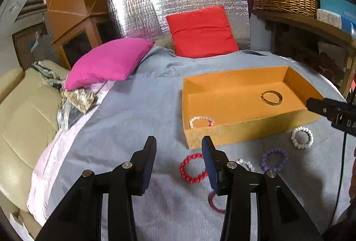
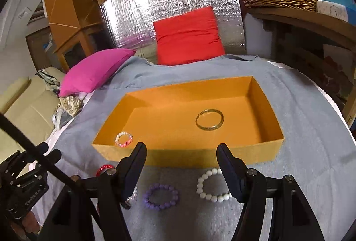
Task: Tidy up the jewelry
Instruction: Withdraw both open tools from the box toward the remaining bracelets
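Item: left gripper (image 1: 178, 147), jaws standing apart, gripping nothing. Ahead to its right, the orange box (image 1: 222, 133) is holding a gold bangle (image 1: 272, 97) and a pale bead bracelet (image 1: 201, 121).

Item: right gripper (image 2: 181, 153), jaws standing wide, empty; box directly ahead.

Lying on the grey cloth (image 1: 133, 112) near the fingers: red bracelet (image 1: 193, 168), purple bracelet (image 2: 160, 196), white bracelet (image 2: 212, 185).

Left view alone is showing a dark pink ring (image 1: 214, 203) beneath its right finger.

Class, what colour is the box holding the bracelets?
Orange box; clearest in the right wrist view.
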### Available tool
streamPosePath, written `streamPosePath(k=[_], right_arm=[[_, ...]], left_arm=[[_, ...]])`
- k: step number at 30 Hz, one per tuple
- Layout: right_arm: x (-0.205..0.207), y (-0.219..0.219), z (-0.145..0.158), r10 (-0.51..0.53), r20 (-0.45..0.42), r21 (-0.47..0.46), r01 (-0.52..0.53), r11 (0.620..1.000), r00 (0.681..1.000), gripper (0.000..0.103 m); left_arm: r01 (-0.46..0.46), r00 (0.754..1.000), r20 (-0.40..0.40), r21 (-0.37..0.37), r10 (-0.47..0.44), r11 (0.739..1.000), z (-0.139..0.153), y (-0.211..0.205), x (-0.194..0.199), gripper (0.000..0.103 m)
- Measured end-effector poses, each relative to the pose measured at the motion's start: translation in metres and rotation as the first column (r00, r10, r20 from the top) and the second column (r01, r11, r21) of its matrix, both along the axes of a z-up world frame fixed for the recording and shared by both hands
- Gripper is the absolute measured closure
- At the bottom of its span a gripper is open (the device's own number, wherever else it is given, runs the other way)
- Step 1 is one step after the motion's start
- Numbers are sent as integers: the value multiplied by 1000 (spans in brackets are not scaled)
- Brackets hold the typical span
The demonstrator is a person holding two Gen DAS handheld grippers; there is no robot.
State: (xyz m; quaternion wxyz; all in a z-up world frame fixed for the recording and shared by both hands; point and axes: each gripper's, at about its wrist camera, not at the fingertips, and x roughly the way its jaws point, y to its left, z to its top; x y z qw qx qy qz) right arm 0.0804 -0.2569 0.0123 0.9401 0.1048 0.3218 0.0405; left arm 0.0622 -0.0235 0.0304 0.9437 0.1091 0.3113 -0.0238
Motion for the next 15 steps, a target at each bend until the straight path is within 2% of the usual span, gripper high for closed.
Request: streamPosePath(k=[8,15], right_arm=[[-12,12,-16,20,-64,-1,-20,1000,998,34],[-6,28,-24,50,-100,-5,-51,999,994,34]], left_arm=[[-16,1000,-8,-14,16,1000,-4,12,-3,60],[-23,999,-24,-17,22,1000,-9,20,-1,60]])
